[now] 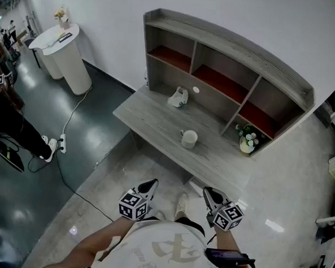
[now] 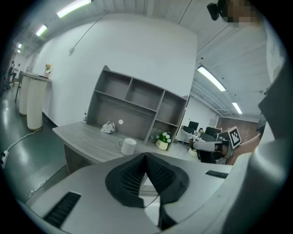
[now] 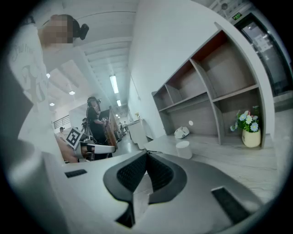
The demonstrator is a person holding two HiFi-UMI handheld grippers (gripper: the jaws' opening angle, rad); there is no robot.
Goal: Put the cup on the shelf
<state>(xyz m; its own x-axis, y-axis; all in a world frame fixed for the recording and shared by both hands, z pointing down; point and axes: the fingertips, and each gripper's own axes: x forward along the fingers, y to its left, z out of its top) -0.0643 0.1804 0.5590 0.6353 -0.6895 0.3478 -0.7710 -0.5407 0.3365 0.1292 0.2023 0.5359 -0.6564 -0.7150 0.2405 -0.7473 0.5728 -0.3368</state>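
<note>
The cup (image 1: 188,138) is sitting upright on the grey desk (image 1: 151,121), handle turned toward 9 o'clock, well apart from both grippers. From the left gripper (image 1: 151,184) it is lying out at about 1 o'clock, and from the right gripper (image 1: 208,192) at about 11 o'clock, so it is sitting ahead of the gap between the two. Neither gripper is touching it.

In the left gripper view the left gripper's black ribbed pads (image 2: 132,176) are pressing together at their tips with nothing between them, and the cup (image 2: 128,146) is showing just above those tips. In the right gripper view the right gripper's pads (image 3: 161,173) are likewise meeting, gripping nothing, with the cup (image 3: 184,149) out at 1 o'clock beyond them.

The person is holding both grippers low, close to the waist and short of the desk's front edge, side by side, their marker cubes facing up and their jaws pointing toward the desk. A bare left forearm (image 1: 93,245) is angling up from 7 o'clock.

The shelf (image 1: 229,55) is standing on the back of the desk, past the cup. A small flower pot (image 1: 247,141) is resting at the cup's 3 o'clock, and a white object (image 1: 179,97) is lying at its 11 o'clock.
</note>
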